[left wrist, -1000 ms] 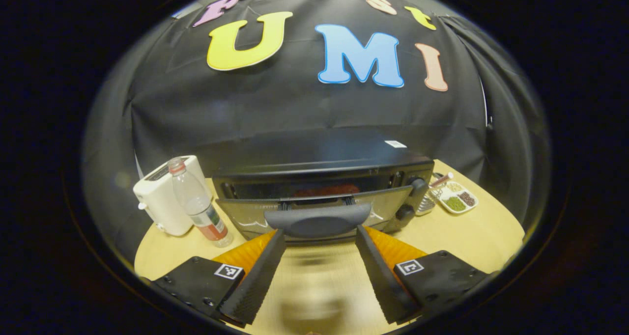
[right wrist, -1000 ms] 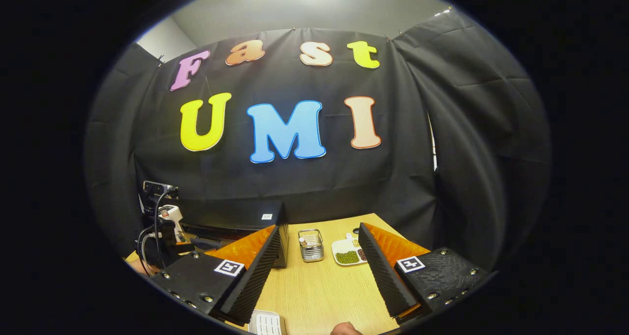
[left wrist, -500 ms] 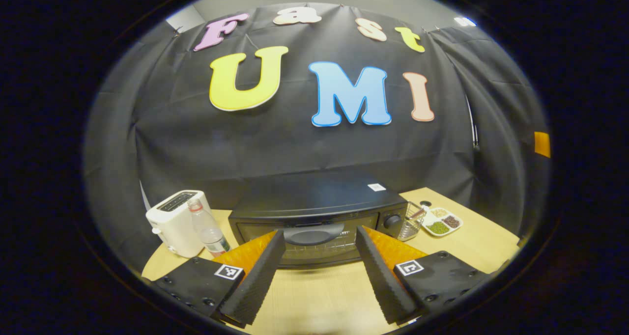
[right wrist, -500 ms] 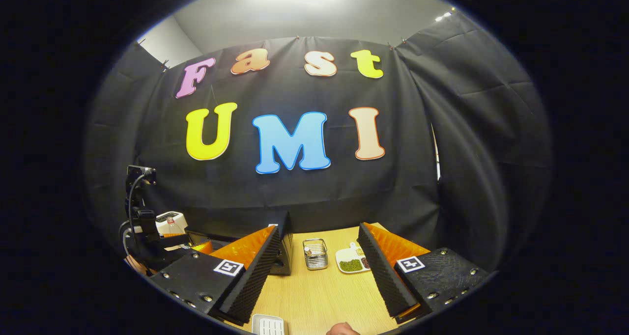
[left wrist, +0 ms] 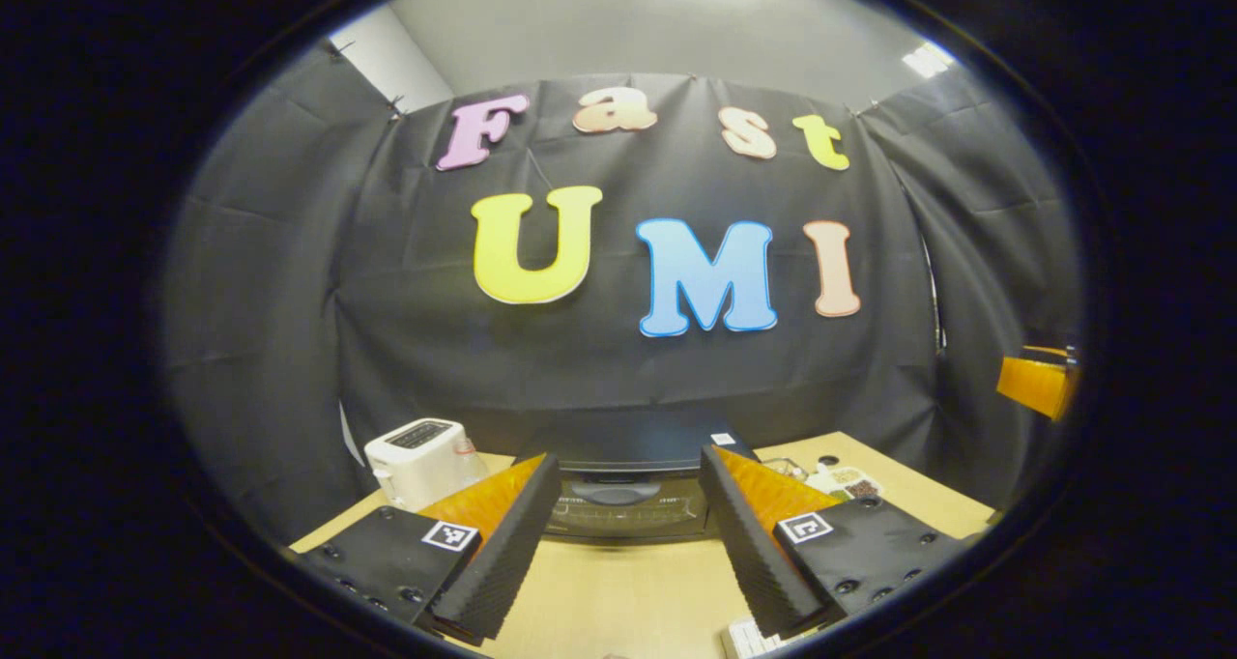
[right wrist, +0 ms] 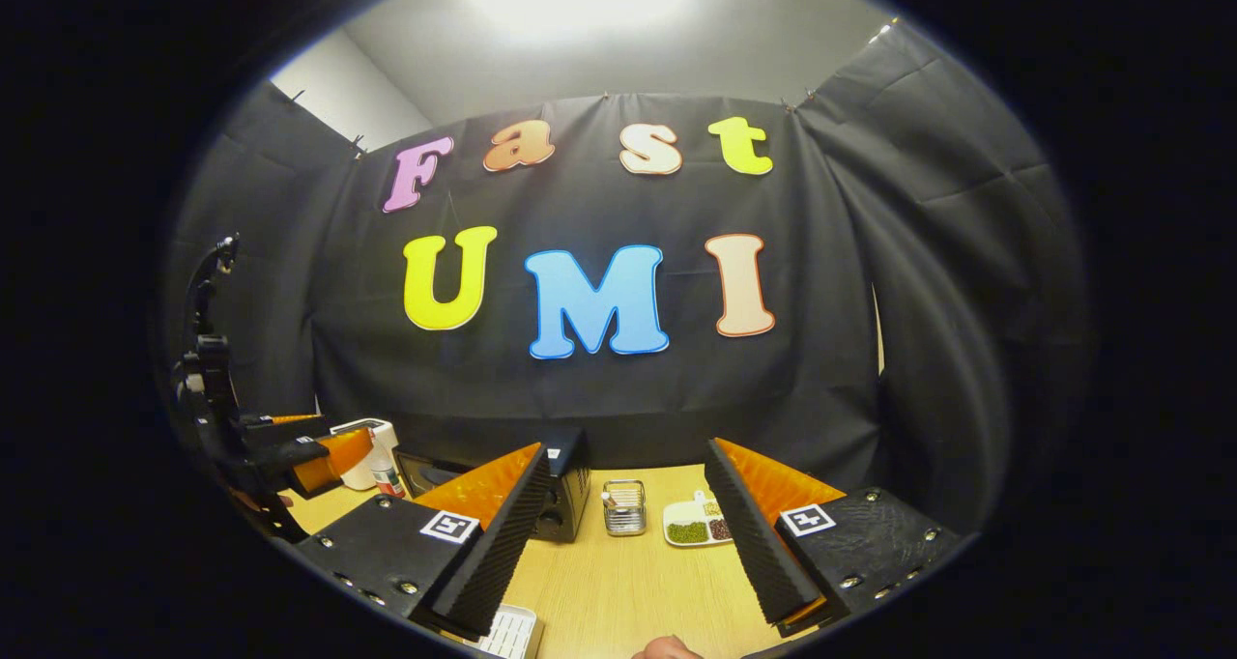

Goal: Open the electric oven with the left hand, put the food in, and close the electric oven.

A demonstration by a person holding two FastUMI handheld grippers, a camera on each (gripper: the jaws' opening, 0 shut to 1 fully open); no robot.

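step: closing done, by the look — electric oven (left wrist: 623,497) door shut | left gripper (left wrist: 628,543) released, clear of handle | right gripper (right wrist: 628,543) released, empty | next: none — just rest both

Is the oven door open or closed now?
Closed. In the left gripper view the oven shows its door standing flat against the front, handle up top, seen between the left gripper's spread fingers.
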